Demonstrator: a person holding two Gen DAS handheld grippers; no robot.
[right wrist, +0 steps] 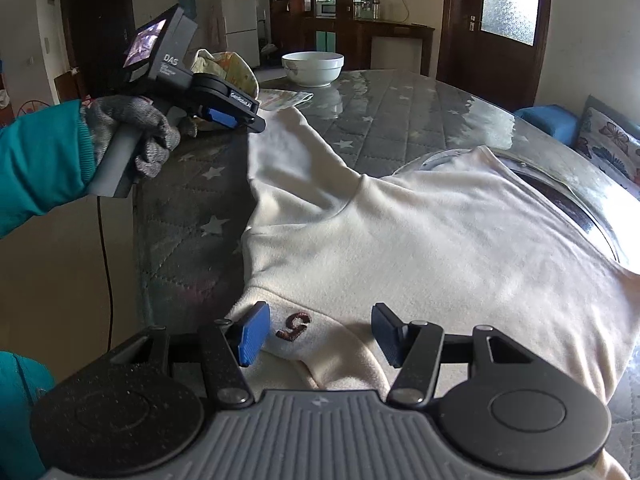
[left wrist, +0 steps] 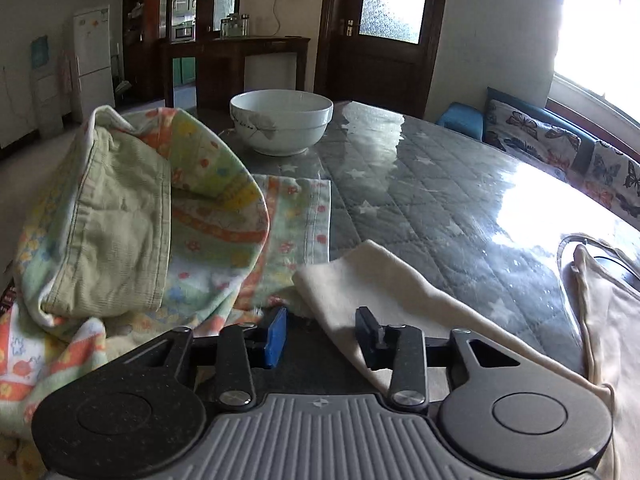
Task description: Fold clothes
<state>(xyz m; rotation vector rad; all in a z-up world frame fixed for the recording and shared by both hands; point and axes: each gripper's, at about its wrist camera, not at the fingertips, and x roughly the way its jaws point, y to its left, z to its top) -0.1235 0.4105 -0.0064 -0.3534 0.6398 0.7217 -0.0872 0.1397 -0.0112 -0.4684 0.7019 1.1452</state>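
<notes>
Shirt (right wrist: pixel 420 232): cream, soft fleecy knit, lies flat across the near side of the table (right wrist: pixel 400 108), hem at the near edge, one sleeve (right wrist: pixel 288 148) running out toward the left edge. Small brown embroidered mark (right wrist: pixel 293 326) on the hem, reads like a 5.

Right gripper (right wrist: pixel 320 334): jaws apart, straddling the hem at the mark, blue ribbed pads (right wrist: pixel 252 334) either side of it and not pressing; nothing grasped.

Left gripper (left wrist: pixel 321 334): jaws apart, low over the sleeve end. Sleeve cuff (left wrist: pixel 360 280) lies between and just past the pads, one pad over the fabric; no pinch visible, so released. In the right wrist view it's held by a grey knit-gloved hand (right wrist: pixel 132 136) with a teal sleeve (right wrist: pixel 40 168), at the table's left edge.

Table top: grey quilted cover with white stars under a glossy clear sheet, strong glare.

Left of the sleeve: a heap of floral towel cloth (left wrist: pixel 280 224), terry texture, with a pale green corduroy-like piece (left wrist: pixel 112 216) bunched on top.

Far edge: white round ceramic bowl (left wrist: pixel 281 126), upright, well apart from the shirt.

Beyond: butterfly-print cushions (left wrist: pixel 532 132) right, white fridge (left wrist: pixel 94 56) far left.
</notes>
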